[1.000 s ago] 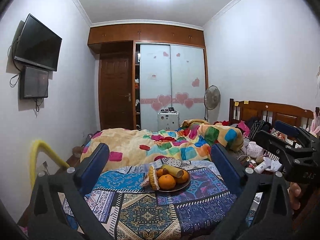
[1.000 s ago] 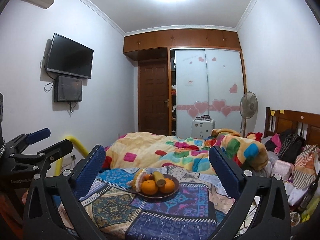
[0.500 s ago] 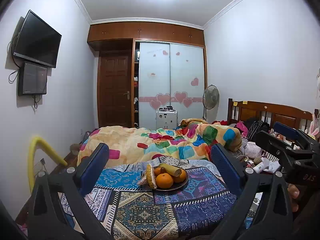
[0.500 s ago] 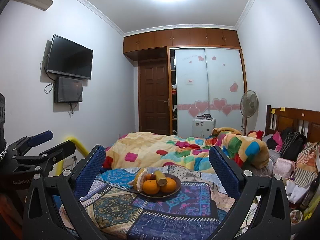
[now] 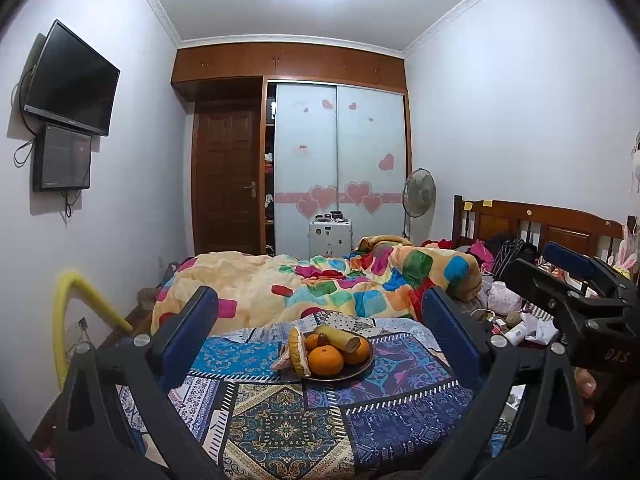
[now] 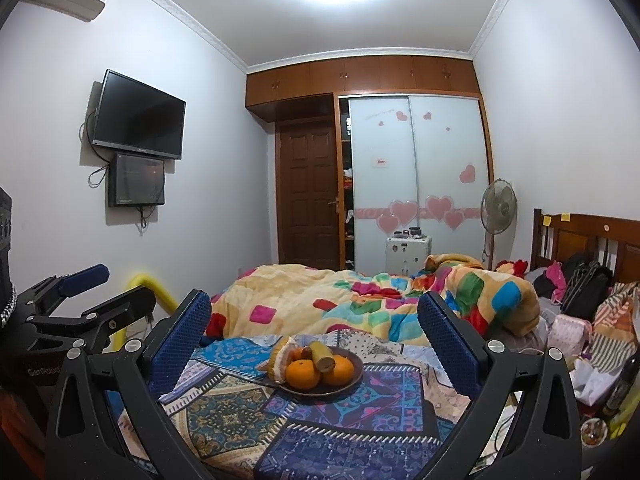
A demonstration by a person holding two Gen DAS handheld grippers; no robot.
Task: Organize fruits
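Blue patchwork cloth (image 5: 280, 420) with paisley and geometric panels covers the surface in the lower centre of both views, and on it sits a dark round plate (image 5: 352, 372) of fruit. The plate carries two oranges (image 5: 326, 360), a banana (image 5: 338, 338) lying across the top with its cut end toward the camera, and a pale peeled fruit (image 5: 298, 350) leaning on the plate's left edge.

Readable writing is scarce. In the left wrist view, pale letters that look like "DAS" show on the black body of the right gripper (image 5: 568, 276) at the right edge of the frame. In the right wrist view, the left gripper (image 6: 100, 292) at the left edge bears lettering beginning "Gen", the rest too dim to read.

Each camera's own jaws frame the plate at the lower left and lower right of its picture. The left gripper (image 5: 320, 328) stands wide apart with blue padded fingers (image 5: 192, 332), holding nothing and touching nothing. The right gripper (image 6: 314, 332) is likewise spread wide and empty, its blue pads (image 6: 448, 344) well short of the plate.

Behind the cloth a quilt (image 5: 320, 284) of coloured squares lies heaped on the bed. A television (image 5: 72, 80) hangs at the upper left, and a wardrobe (image 5: 340, 160) with pink heart stickers fills the far wall.
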